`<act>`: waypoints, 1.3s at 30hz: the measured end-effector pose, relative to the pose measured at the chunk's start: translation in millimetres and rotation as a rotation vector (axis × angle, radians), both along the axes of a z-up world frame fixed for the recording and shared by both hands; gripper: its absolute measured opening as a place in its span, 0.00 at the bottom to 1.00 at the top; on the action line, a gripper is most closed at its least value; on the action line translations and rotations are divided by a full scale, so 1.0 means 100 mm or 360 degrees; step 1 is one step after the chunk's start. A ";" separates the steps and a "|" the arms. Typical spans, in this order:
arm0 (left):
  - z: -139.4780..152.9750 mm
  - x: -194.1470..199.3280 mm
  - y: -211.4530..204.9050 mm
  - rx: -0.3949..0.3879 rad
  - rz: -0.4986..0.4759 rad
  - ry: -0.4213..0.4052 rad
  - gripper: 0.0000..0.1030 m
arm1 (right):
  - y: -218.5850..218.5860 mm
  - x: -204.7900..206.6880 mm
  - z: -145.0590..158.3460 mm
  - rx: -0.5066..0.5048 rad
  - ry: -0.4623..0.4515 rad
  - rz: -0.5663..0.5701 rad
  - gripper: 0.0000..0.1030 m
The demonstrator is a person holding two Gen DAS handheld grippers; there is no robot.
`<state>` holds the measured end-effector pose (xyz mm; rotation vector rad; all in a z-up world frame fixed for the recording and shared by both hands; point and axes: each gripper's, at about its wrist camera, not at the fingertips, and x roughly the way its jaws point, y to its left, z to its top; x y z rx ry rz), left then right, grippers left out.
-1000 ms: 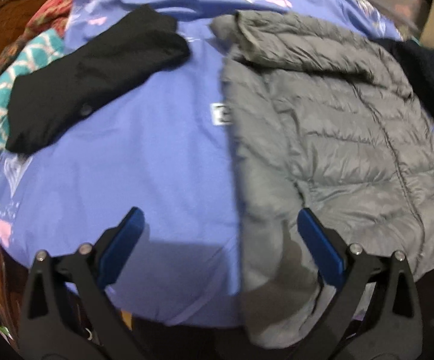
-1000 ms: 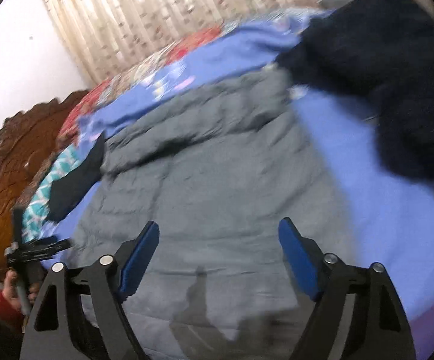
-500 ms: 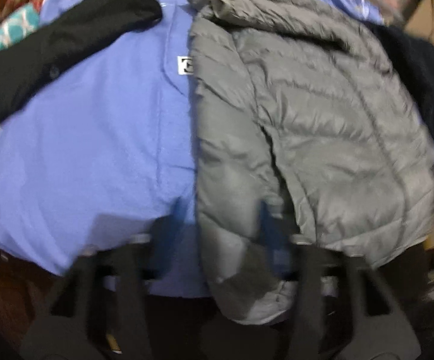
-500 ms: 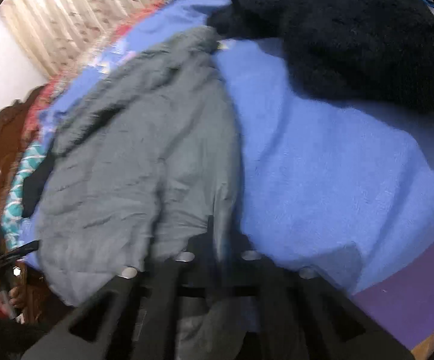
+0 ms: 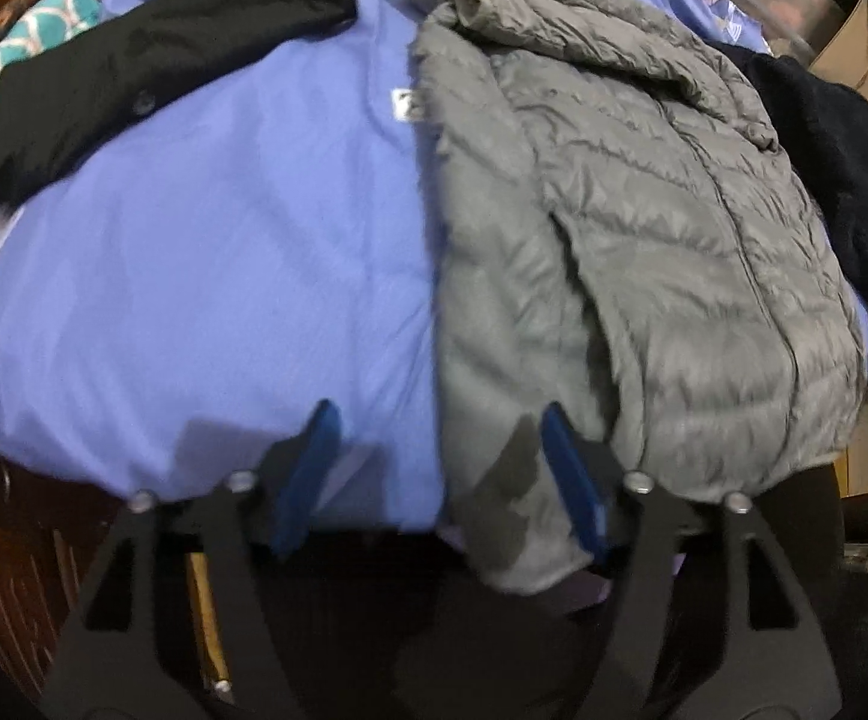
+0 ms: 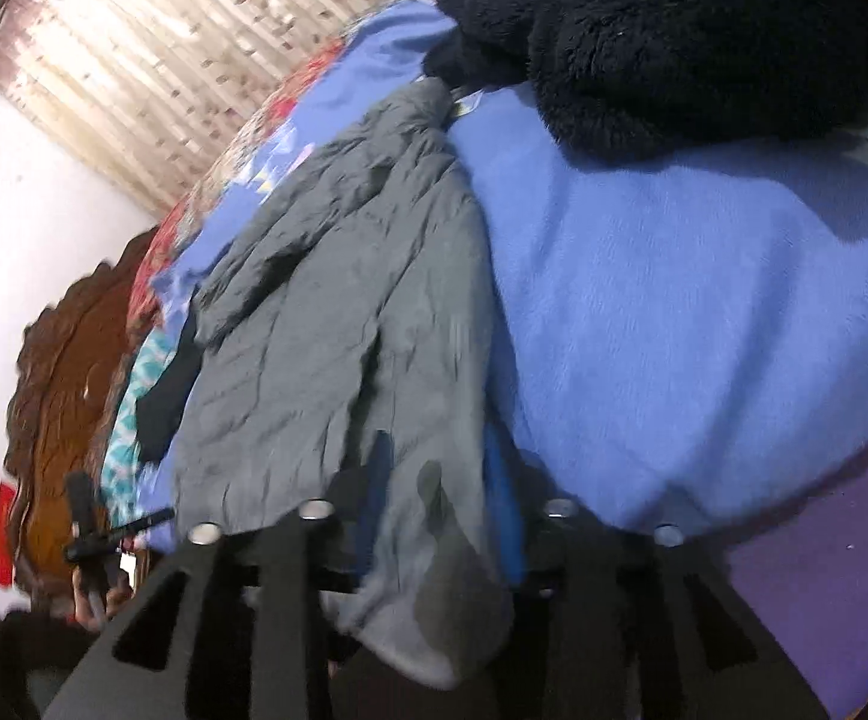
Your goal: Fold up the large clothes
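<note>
A grey puffer jacket (image 5: 643,228) lies flat on a blue blanket (image 5: 224,252), collar away from me. My left gripper (image 5: 438,420) hovers over the jacket's near left edge with its jaws opening. One finger is above the blanket and the other above the grey sleeve, and neither pad presses on anything. My right gripper (image 6: 439,480) is at the near right corner of the jacket (image 6: 338,324). Its jaws are opening too, with the grey hem lying loose between the blue pads.
A black garment (image 5: 152,60) lies on the blanket at the far left, and a dark fluffy garment (image 6: 673,30) at the far right. A carved wooden headboard (image 6: 68,384) stands to the left. The purple bed edge (image 6: 823,570) runs close below the right gripper.
Both grippers have come down and forward to the jacket's near hem. Their jaws narrowed half a second ago and stand wider again now.
</note>
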<state>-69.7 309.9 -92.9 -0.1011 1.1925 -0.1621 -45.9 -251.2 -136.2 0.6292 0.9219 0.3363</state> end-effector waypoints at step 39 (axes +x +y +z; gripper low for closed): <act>0.80 0.62 0.22 -0.1003 0.0112 -0.0152 0.07 | 0.27 1.23 0.66 0.0504 -0.0201 0.0151 0.33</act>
